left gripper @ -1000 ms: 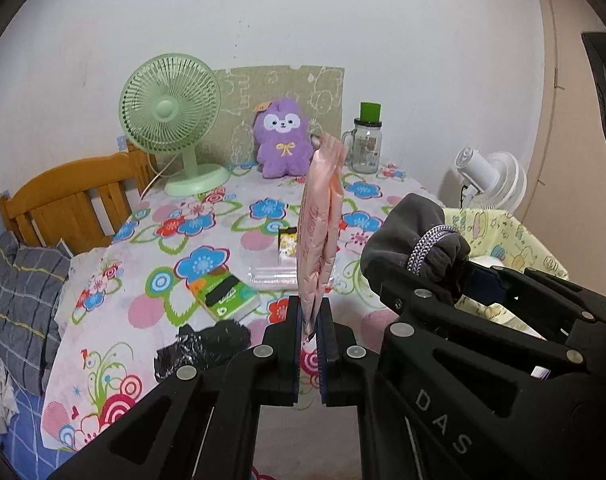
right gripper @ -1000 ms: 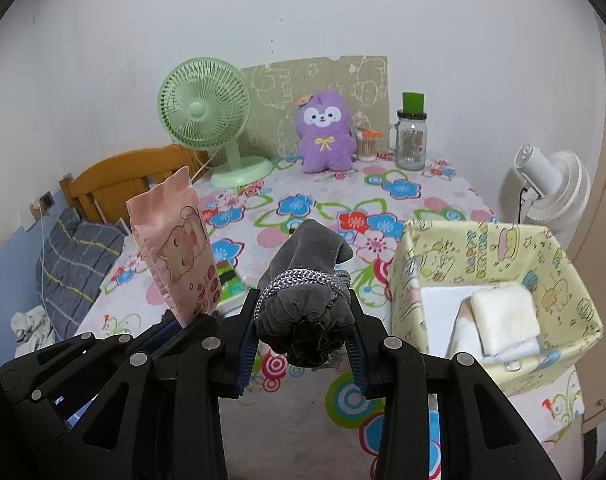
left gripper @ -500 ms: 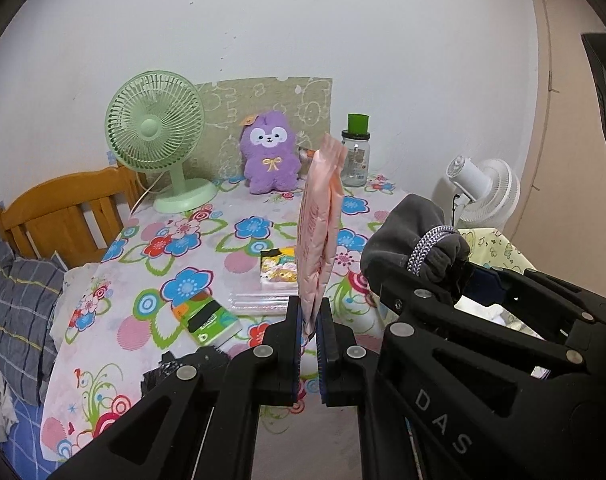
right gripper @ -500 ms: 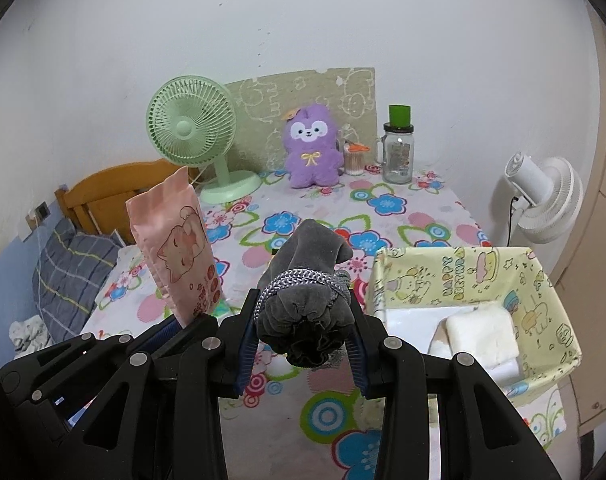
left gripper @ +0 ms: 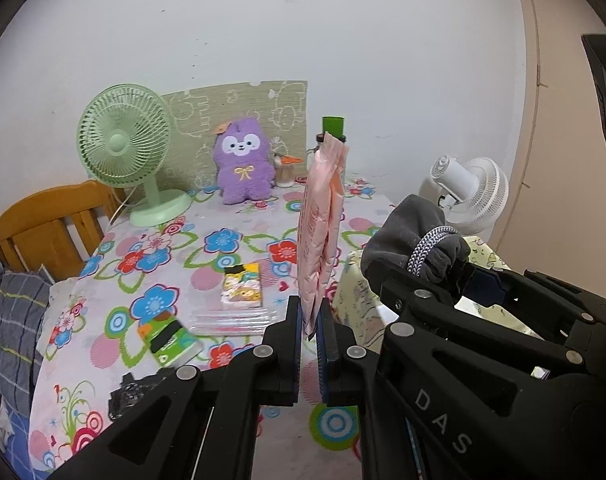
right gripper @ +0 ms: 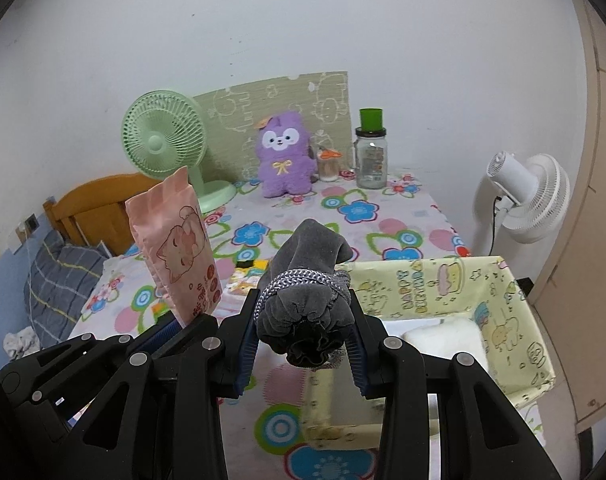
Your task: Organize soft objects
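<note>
My left gripper is shut on the bottom edge of a pink pouch with a cat print, held upright above the flowered table. In the right wrist view the same pink pouch stands at the left. My right gripper is shut on a grey drawstring pouch, which also shows at the right of the left wrist view as the grey pouch. A yellow printed box sits just right of it, with white folded cloths inside. A purple plush toy stands at the back.
A green fan, a glass jar with a green lid and a small cup line the back wall. Small packets, a green pack and a black bag lie on the table. A white fan stands right; a bed lies left.
Both grippers have drawn back and to the right together with their loads; the table, fan and plush look farther off and the yellow box sits nearer under the right gripper.
</note>
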A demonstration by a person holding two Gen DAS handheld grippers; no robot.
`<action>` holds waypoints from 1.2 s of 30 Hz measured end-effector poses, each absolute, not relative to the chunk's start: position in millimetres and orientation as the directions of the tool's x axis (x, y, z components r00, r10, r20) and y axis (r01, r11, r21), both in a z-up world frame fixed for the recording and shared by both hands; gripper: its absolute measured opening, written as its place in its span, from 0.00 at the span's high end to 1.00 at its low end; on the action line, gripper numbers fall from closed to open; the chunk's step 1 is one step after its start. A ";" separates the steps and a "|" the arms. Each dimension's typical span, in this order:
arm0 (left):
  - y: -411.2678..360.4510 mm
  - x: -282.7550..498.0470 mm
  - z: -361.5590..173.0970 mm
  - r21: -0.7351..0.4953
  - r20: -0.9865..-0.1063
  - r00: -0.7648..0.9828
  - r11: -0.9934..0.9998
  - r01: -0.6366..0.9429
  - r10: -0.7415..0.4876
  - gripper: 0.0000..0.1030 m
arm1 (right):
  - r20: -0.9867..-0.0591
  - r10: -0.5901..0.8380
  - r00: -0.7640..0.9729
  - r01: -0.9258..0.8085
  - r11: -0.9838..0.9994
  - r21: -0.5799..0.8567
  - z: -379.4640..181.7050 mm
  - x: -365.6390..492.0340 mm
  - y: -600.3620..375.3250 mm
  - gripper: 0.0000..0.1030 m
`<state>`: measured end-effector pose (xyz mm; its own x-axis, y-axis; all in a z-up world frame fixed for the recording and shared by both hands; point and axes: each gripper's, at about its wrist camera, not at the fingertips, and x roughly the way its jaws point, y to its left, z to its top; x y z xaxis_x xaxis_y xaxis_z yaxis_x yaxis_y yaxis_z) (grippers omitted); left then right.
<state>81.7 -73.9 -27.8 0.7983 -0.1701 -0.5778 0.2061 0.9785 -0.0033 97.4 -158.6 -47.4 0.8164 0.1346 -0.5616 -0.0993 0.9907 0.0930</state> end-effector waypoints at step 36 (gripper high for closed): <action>-179.4 119.2 -63.6 -0.019 -0.643 0.703 0.924 0.382 -0.305 0.96 | -0.618 -0.030 0.785 0.105 0.991 0.086 -82.1 119.3 -268.3 0.59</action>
<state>119.2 -179.4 -63.6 0.7030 -0.3045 -0.6427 0.3824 0.9238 -0.0194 119.3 -268.3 -82.1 0.7852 -0.0299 -0.6185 0.1054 0.9907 0.0858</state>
